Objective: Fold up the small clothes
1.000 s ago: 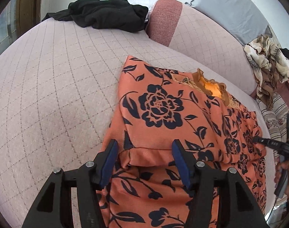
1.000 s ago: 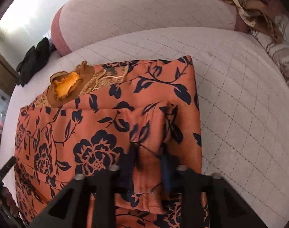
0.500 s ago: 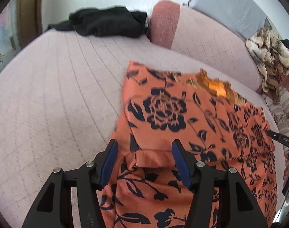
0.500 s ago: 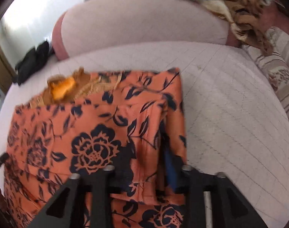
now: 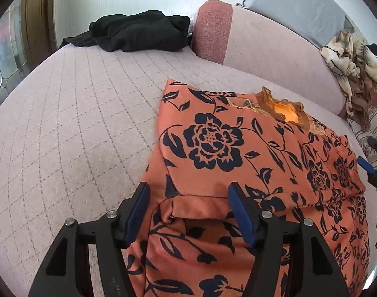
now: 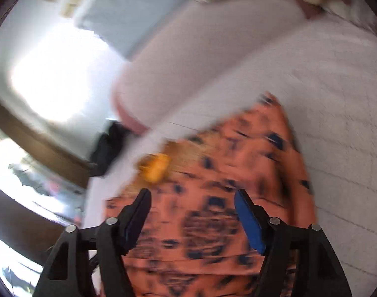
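On the pink quilted bed [image 5: 72, 128] lies the orange floral garment [image 5: 238, 153], partly folded, its neckline with lace trim toward the pink bolster [image 5: 275, 47]. The left gripper [image 5: 188, 212] stands spread, its blue-padded fingers [image 5: 240, 212] straddling a folded hem edge without pinching it. The right gripper [image 6: 192, 212] is also spread, hovering over the same garment [image 6: 225, 198]; that view is badly blurred, so contact cannot be told. A black garment [image 5: 139, 31] sits bunched at the bed's far end, and a beige patterned cloth [image 5: 354, 61] is draped over the bolster.
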The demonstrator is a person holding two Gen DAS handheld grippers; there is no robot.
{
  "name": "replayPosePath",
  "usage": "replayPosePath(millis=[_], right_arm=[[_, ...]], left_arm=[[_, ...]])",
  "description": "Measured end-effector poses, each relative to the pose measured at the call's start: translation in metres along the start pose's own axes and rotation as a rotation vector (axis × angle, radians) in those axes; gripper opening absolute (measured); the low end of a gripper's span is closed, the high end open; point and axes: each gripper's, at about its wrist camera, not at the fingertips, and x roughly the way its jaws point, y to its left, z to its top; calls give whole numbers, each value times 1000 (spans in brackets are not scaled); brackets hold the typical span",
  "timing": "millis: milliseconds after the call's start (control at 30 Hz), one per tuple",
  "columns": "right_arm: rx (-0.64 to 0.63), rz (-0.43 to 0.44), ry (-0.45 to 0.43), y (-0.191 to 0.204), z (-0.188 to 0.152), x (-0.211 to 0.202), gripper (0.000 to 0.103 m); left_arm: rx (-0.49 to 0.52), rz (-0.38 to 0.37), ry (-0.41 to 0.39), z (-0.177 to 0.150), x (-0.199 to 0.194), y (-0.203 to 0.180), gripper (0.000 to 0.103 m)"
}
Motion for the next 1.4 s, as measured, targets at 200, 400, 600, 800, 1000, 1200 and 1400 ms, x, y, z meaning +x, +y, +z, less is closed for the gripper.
replayPosePath(millis=[200,400,600,800,1000,1200,1400], right_arm=[[69,-127,43,-19,-2,18,84],[-12,-180,161,-24,-25,30,87],[-93,-81,-15,30,-32,-52,82],[-197,-133,77,38,-83,-149,88],[-74,-239,221,-45,-165,-209,88],[31,-213,243,-82,-208,-243,88],[11,-224,300,-71,-205,-229,88]], left_arm=[[15,40,-22,-1,-1,-4,69],[6,75,17,-2,10,4,74],[-87,28,-81,-3,-49,30,74],[-91,-57,-84,-69,-141,52,78],[-92,-53,52,-161,-175,66,79],[-88,-57,132,-206,-174,63,79],[-108,-20,149,-213,-168,60,79]])
